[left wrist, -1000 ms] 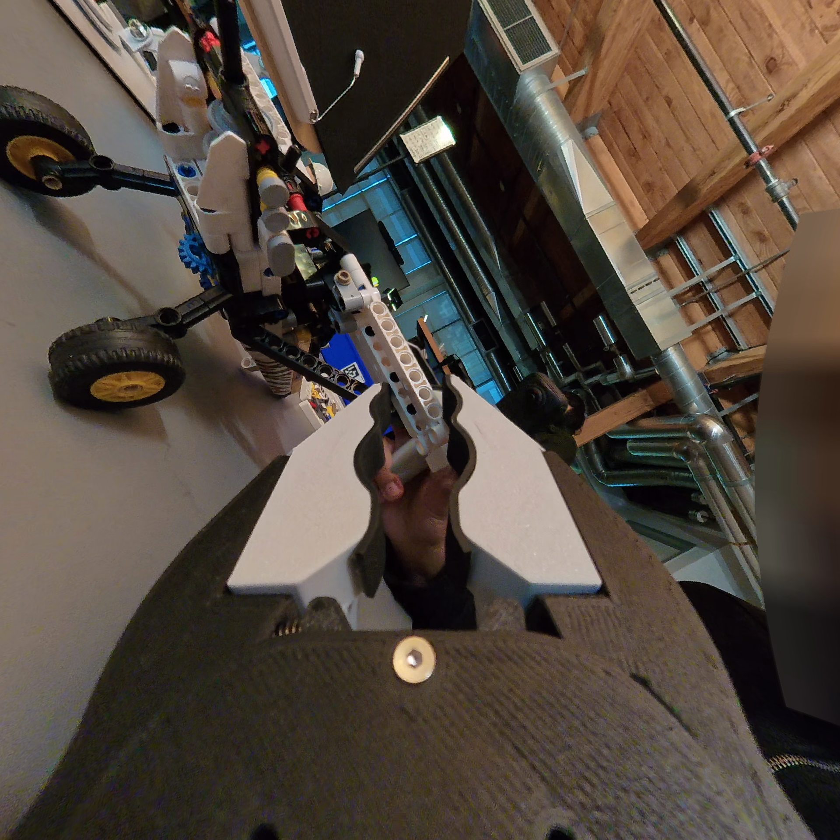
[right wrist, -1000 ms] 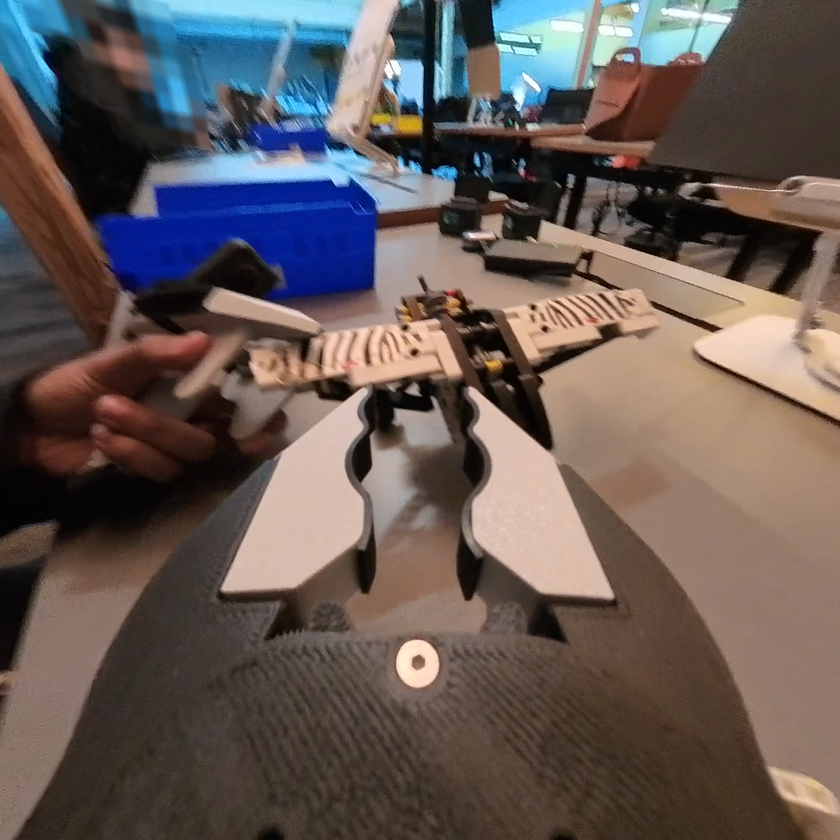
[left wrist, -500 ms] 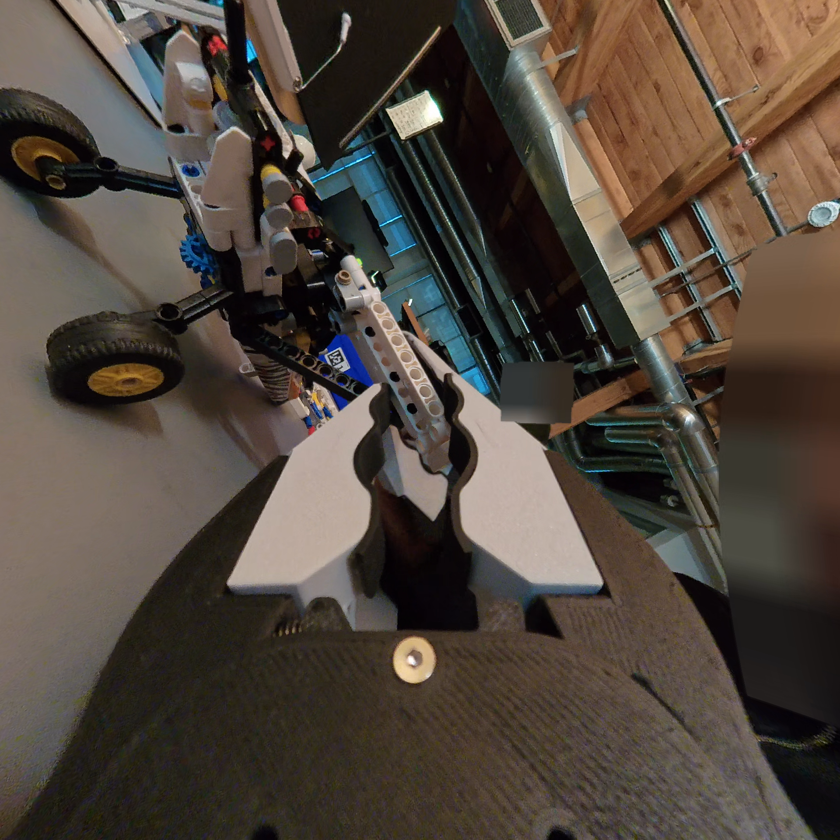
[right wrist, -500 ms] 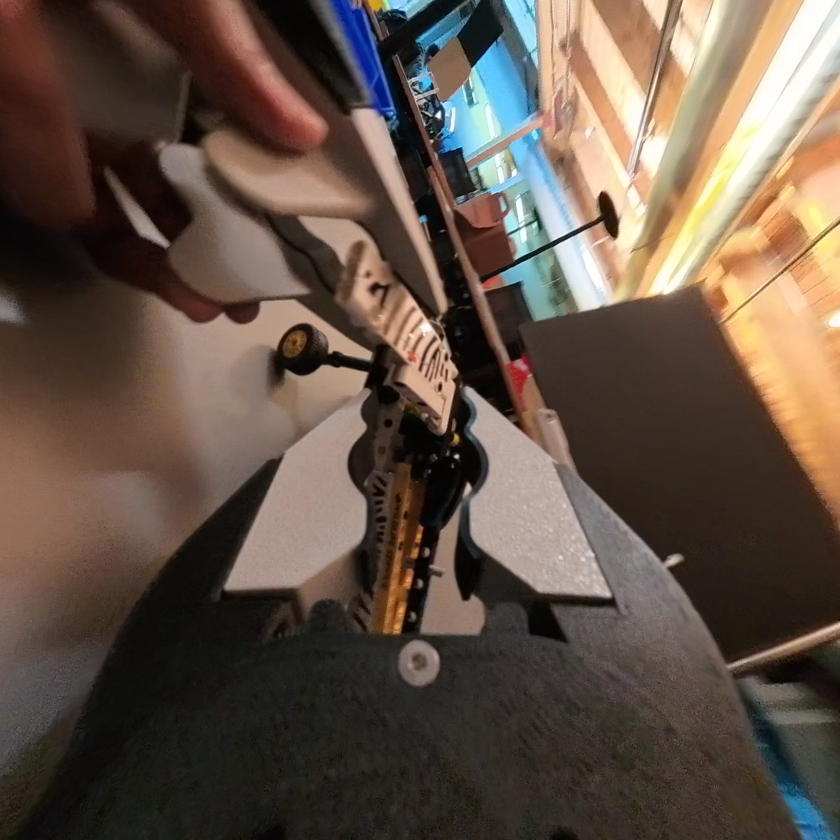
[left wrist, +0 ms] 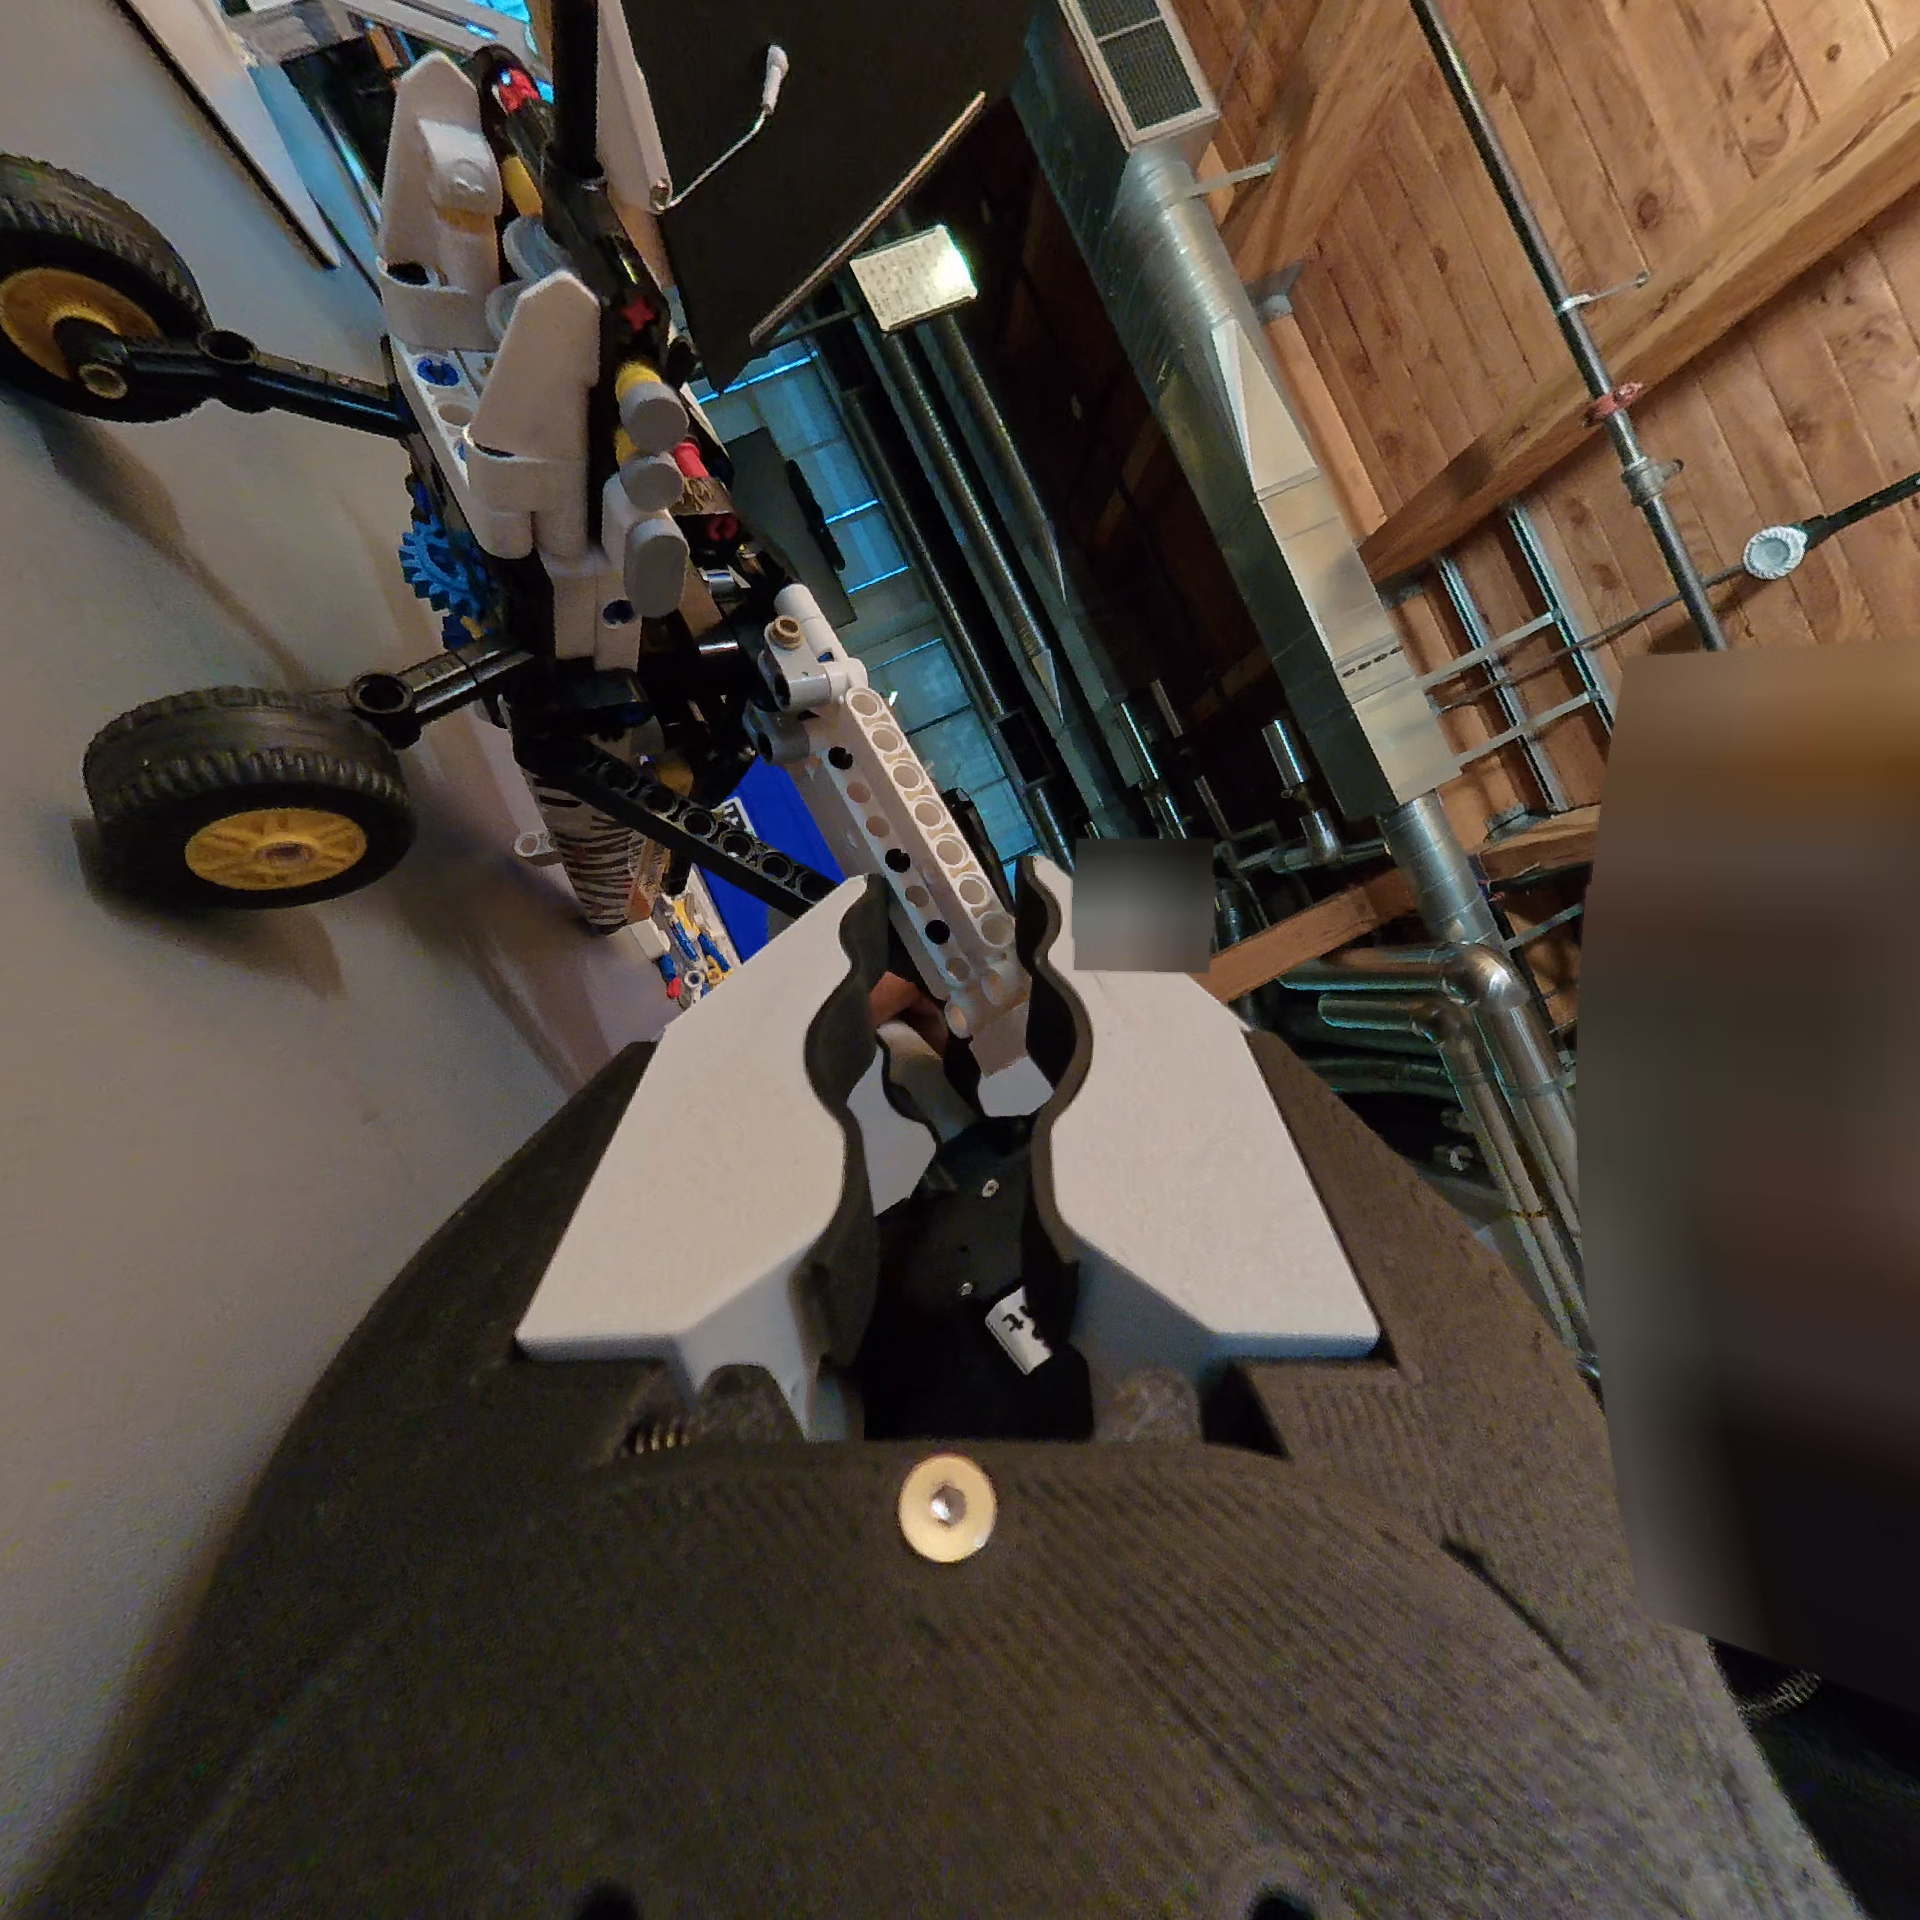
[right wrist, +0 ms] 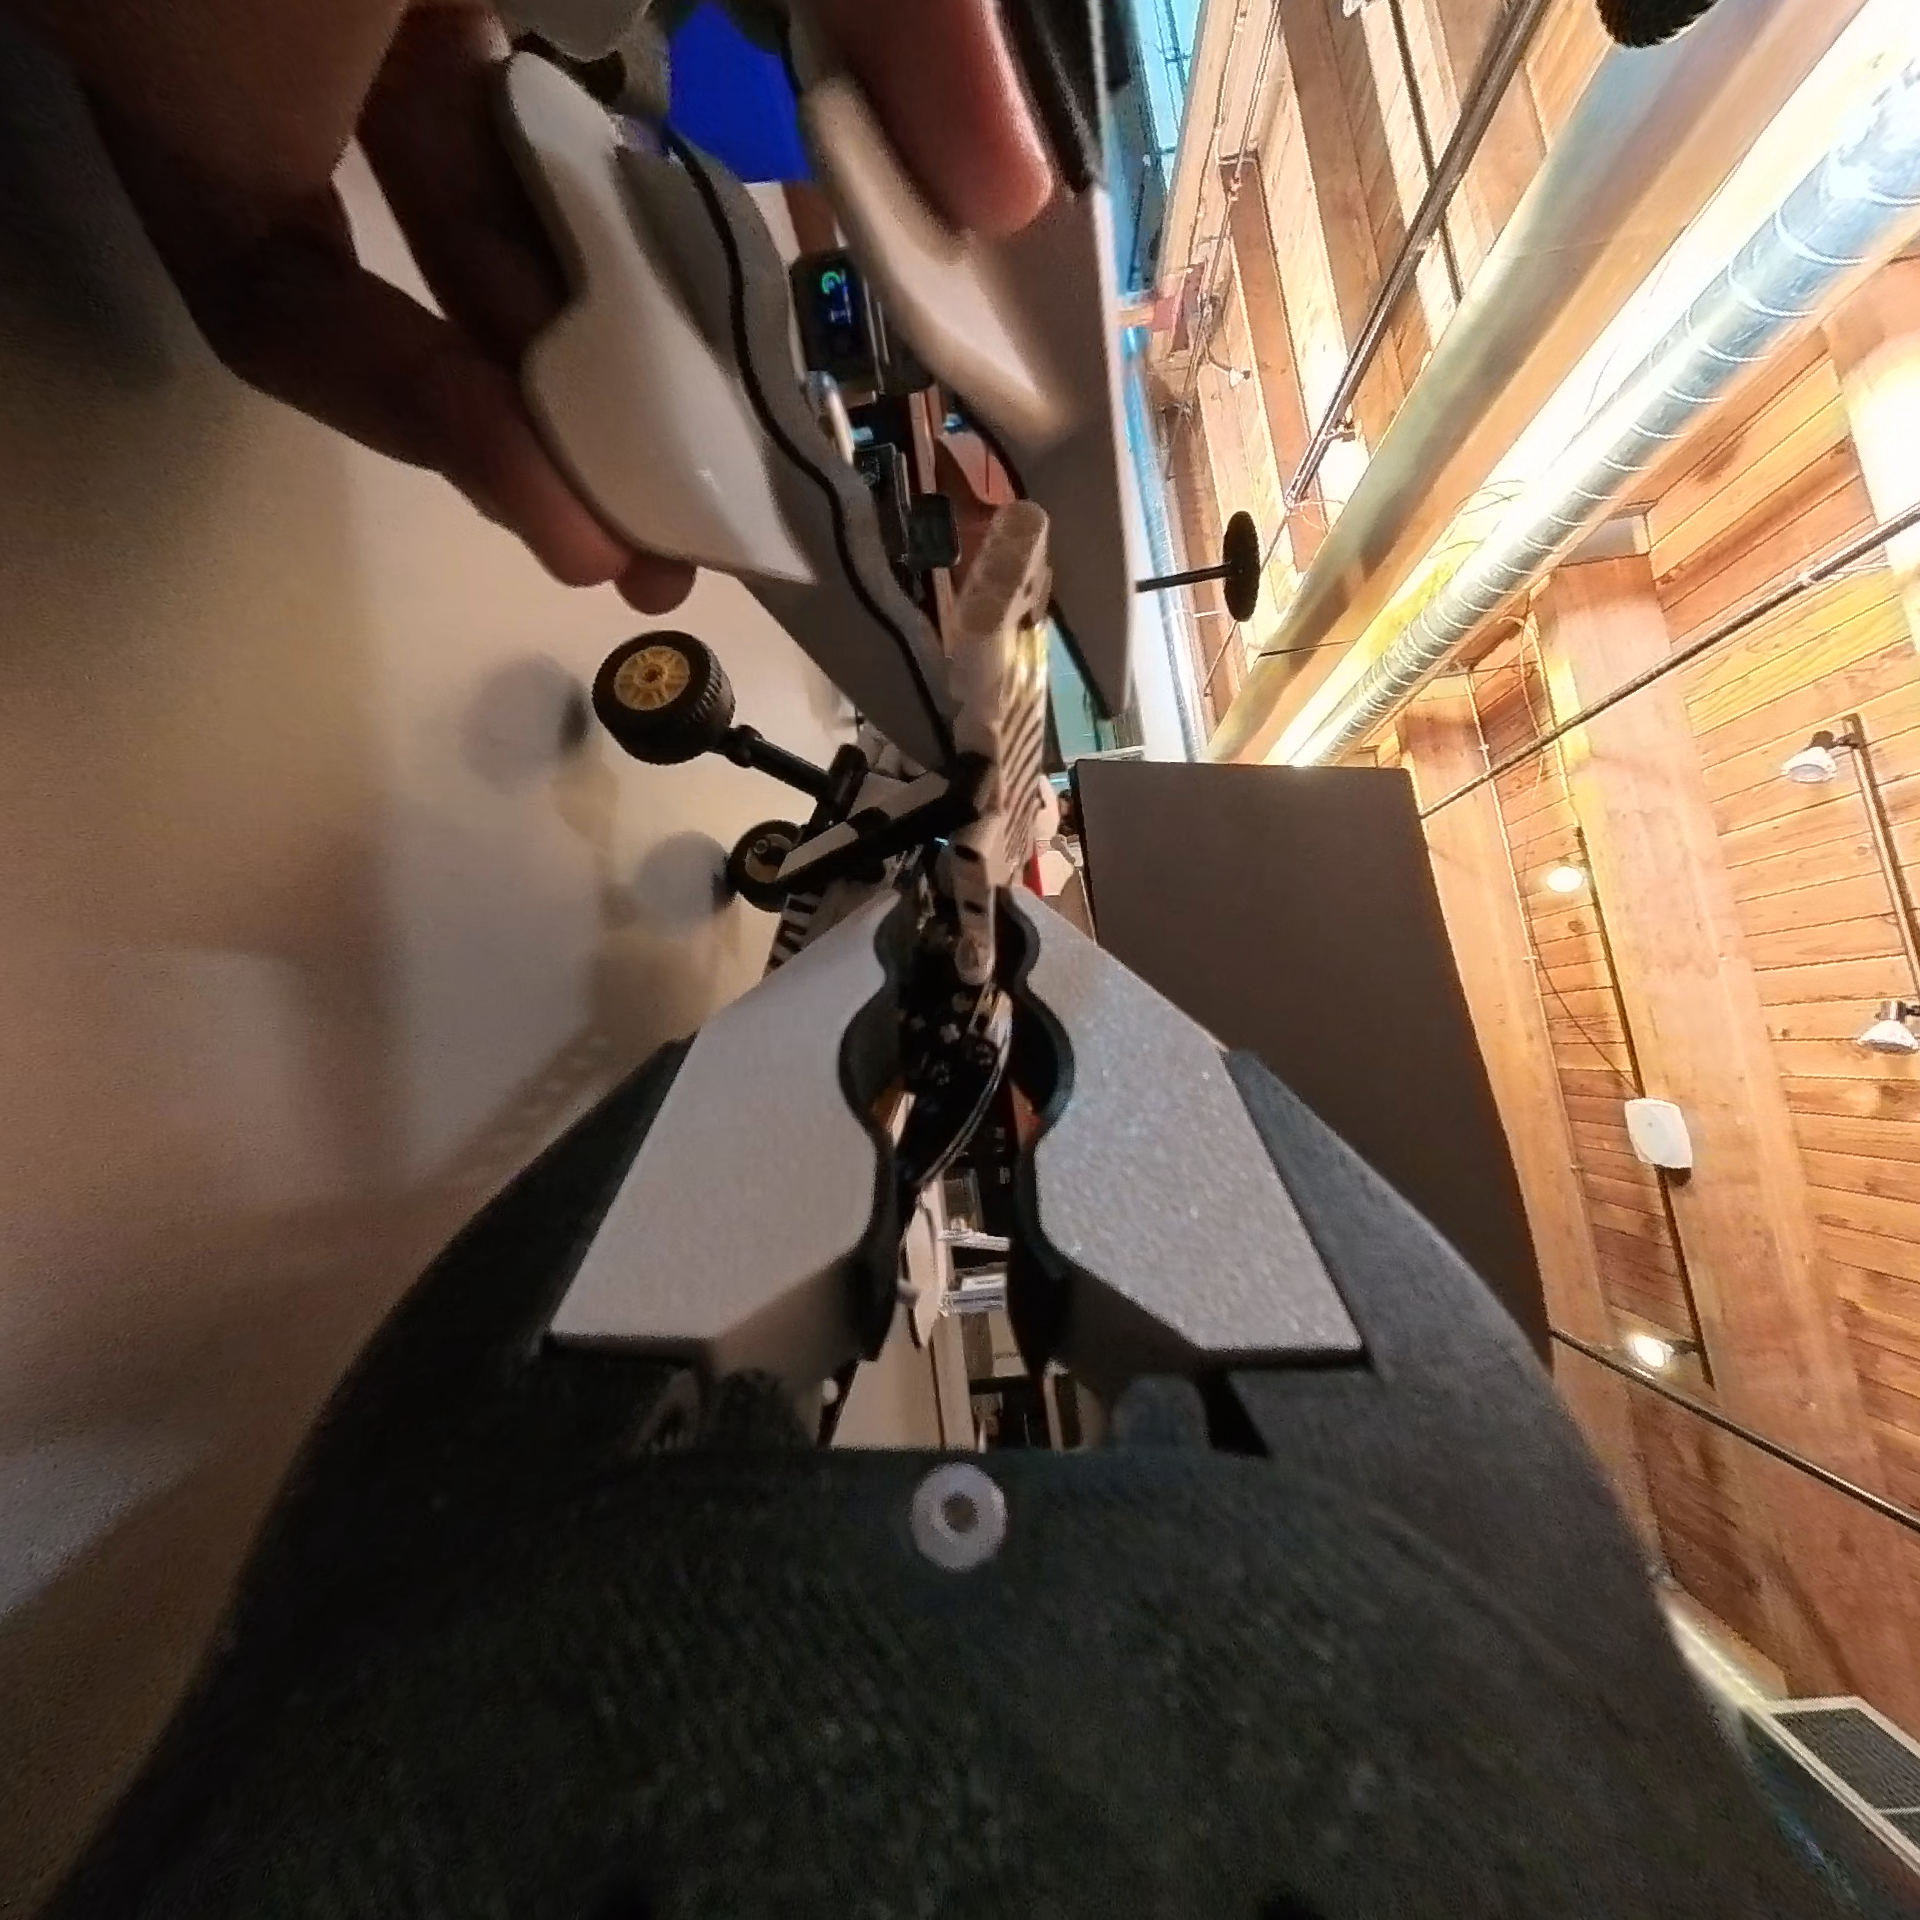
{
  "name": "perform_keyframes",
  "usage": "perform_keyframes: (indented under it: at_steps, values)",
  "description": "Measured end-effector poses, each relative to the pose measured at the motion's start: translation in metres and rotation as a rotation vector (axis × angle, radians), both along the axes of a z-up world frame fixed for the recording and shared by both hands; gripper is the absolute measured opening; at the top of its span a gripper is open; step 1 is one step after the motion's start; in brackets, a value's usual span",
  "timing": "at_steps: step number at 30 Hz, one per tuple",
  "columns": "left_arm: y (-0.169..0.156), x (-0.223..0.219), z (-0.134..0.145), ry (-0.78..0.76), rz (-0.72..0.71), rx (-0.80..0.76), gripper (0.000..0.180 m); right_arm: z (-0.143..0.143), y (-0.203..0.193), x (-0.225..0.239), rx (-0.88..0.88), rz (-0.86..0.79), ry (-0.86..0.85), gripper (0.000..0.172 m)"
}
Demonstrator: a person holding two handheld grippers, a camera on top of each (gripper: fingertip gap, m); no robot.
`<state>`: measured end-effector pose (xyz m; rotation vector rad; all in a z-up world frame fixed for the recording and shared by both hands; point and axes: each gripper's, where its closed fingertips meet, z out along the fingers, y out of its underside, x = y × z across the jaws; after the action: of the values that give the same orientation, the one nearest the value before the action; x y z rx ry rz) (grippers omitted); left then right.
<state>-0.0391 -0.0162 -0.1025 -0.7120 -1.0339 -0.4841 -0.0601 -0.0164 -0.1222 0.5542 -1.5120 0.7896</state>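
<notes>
Toy vehicle built of white, black and zebra-striped plastic beams (left wrist: 561,499) lay between the two tools, and each tool was closed on a different part of it.

1. Left tool (left wrist: 951,935): we found it narrow, its pads (left wrist: 1049,966) set against the end of a long white perforated beam (left wrist: 904,831). The beam filled the space between them. Its long axis ran nearly along the fingers, leaning away to the upper left toward the body of the vehicle.

2. Right tool (right wrist: 956,966): we found it narrow as well, clamped on the black framework (right wrist: 951,1049) at the middle of the vehicle. From there the zebra-striped panel (right wrist: 1013,717) ran straight ahead, along the finger axis.

3. Relation of the two: in the right wrist view the left tool (right wrist: 727,416) and the hand (right wrist: 416,260) holding it stood directly beyond the striped panel. The tools thus faced each other along the long axis of the vehicle, the right one at the centre and the left one at the far end.

4. Position: the black tyres with yellow hubs (left wrist: 260,800) reached sideways on black arms toward the grey surface (left wrist: 156,1143). They cast shadows there, but we could not tell whether they touched it.
</notes>
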Motion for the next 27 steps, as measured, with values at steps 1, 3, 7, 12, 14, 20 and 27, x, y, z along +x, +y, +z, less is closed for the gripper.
perform_keyframes:
  at_steps: [1,3,7,12,14,20,27]
  values:
    - [0.001,0.0,0.0,0.001,-0.003,-0.005,0.022,0.001,-0.001,-0.001,-0.005,0.0,-0.002,0.012]
    - [0.003,0.001,-0.001,0.004,-0.012,-0.017,0.022,0.001,-0.001,-0.005,-0.003,-0.016,0.004,0.012]
    - [0.007,0.003,-0.001,0.011,-0.026,-0.04,0.021,0.004,-0.003,-0.007,-0.021,-0.01,-0.001,0.011]
    - [0.008,0.004,0.0,0.024,-0.026,-0.044,0.021,0.006,-0.004,-0.005,-0.021,-0.017,-0.034,0.01]
    - [0.005,0.003,0.001,0.024,-0.016,-0.034,0.024,0.007,-0.003,-0.004,-0.018,-0.017,-0.019,0.01]
    - [0.002,-0.016,-0.009,-0.057,-0.08,-0.087,0.029,0.002,-0.001,0.001,0.027,0.017,0.029,0.011]
    - [0.022,-0.02,-0.013,-0.031,-0.189,-0.223,0.023,0.002,0.001,-0.001,0.051,0.005,0.059,0.01]
